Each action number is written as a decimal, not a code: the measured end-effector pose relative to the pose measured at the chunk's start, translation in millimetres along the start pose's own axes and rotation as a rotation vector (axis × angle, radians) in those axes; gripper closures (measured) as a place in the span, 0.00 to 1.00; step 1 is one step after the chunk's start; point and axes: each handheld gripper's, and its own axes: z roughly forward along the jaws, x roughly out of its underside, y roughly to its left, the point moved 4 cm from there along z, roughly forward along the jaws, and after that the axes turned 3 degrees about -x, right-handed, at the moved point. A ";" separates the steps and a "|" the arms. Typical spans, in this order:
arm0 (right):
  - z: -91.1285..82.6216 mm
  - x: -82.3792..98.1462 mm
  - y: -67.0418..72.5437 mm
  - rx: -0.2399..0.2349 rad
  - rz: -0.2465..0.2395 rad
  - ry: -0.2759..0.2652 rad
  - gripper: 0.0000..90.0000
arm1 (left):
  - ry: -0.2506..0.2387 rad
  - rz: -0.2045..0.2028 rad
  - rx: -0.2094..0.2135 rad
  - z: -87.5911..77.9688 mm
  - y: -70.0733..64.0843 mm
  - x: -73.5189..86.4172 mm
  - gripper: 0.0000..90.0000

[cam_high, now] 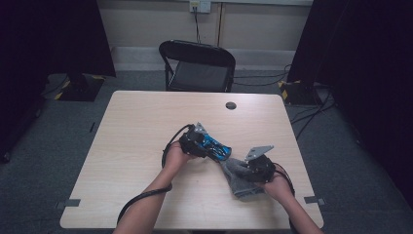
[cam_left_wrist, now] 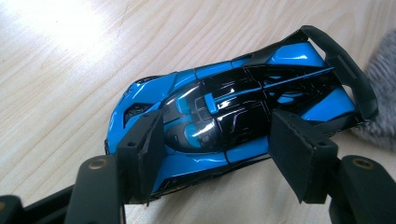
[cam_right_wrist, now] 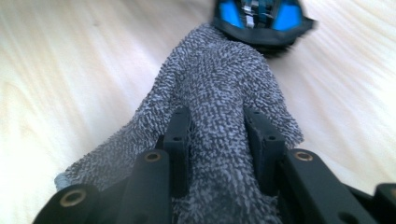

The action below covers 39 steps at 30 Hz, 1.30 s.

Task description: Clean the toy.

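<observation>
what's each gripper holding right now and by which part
Left gripper clamps the blue toy car across its sides at the cabin. Right gripper pinches a bunched fold of the grey cloth.

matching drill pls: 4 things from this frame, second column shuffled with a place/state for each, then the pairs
1. blue toy car
2. grey cloth
3. black folding chair
4. black round cap

A. on the floor beyond the table's far edge
B. bunched between the right gripper's jaws
C. on the tabletop near the far edge
D. between the left gripper's pads

Pairs: 1-D, 2-B, 3-A, 4-C
</observation>
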 end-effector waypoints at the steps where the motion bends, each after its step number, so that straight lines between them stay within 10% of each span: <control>1: -1.0 0.8 -4.2 0.011 0.002 -0.002 0.71 | 0.000 0.001 0.001 0.1 0.1 -0.1 0.40; 11: -11.1 3.1 -27.5 0.077 0.107 -0.066 0.45 | 0.000 0.005 0.003 -0.1 0.3 0.3 0.40; 28: -19.8 33.1 -8.4 0.107 0.178 -0.035 0.42 | -0.001 0.001 -0.001 0.0 -0.6 0.1 0.41; 39: -15.8 17.7 -55.9 0.212 0.194 -0.041 0.36 | -0.009 0.004 -0.001 0.0 0.0 0.9 0.41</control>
